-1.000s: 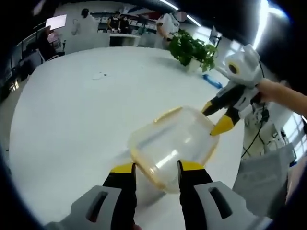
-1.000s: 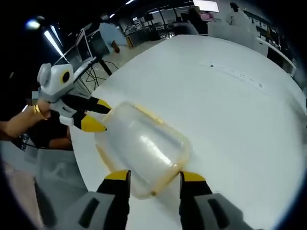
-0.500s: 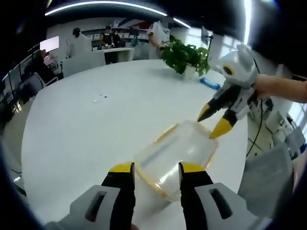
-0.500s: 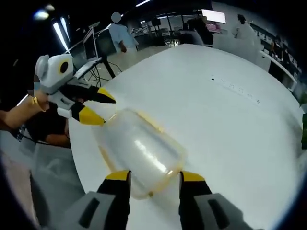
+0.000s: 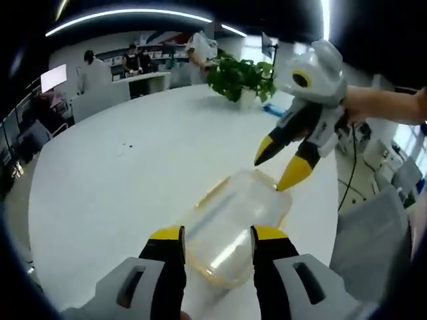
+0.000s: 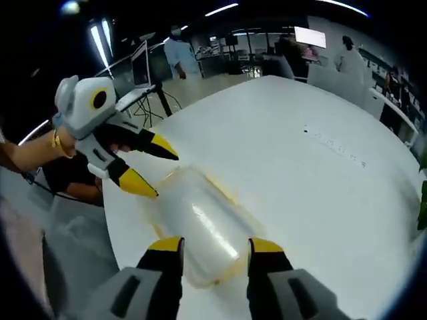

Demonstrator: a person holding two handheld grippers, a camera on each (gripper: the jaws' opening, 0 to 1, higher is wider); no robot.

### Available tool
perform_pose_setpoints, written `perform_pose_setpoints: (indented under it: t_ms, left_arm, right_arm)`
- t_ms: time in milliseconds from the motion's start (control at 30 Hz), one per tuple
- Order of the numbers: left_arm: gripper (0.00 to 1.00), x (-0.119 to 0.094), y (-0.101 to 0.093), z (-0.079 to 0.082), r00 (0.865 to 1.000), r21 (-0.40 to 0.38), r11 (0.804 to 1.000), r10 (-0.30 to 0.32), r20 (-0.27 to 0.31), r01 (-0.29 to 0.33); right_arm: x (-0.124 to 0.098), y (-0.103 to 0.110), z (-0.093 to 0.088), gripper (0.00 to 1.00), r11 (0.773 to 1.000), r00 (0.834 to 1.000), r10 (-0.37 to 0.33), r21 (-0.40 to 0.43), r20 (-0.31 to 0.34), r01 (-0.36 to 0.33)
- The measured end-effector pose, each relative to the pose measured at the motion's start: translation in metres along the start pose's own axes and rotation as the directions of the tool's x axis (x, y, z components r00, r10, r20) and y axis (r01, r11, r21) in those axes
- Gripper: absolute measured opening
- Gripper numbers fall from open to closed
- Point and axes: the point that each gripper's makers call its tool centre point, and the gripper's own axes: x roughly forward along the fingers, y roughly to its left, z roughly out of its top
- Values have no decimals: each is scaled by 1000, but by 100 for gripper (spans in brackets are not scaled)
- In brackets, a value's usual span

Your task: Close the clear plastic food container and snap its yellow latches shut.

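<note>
My left gripper [image 5: 217, 235] and right gripper [image 6: 215, 241] have black jaws tipped yellow on grey bodies. The container [image 5: 232, 223] is clear with yellow trim; the table [image 5: 120, 193] is white, the plant [image 5: 240, 75] green.

The clear, yellow-trimmed food container [image 5: 233, 227] [image 6: 200, 227] lies closed on the white table [image 5: 133, 173].

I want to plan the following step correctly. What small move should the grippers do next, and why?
Probably bring both open grippers back down onto the ends of the container. The right gripper and the left gripper hover just off it, their jaws apart, so no latch is being pressed now.
</note>
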Motion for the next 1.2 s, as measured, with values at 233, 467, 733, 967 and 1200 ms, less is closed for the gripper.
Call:
perform_pose_setpoints:
  t_ms: [233,467,733,967,1200]
  left_arm:
    - [37,3,-8,0,1000,49,998,-31,-6,31]
    - [36,9,-11,3,999,62,997,-41,4,41]
    - [36,17,-19,-1,999,82,995,-49,-6,49]
    - [36,22,-25,1,998,95,994,-62,-2,62]
    - [35,25,-20,0,999,116,992,-43,-15,44]
  right_arm:
    - [4,4,8,35,999,1000,20,-30,7,-19]
    - [13,11,13,34,998,999,41,-50,2,-41]
    - [22,17,23,32,997,999,44,-60,27,-43]
    - [29,19,26,31,995,998,48,-91,26,-46]
    - [35,17,24,30,986,1000,25,-165,-11,-27]
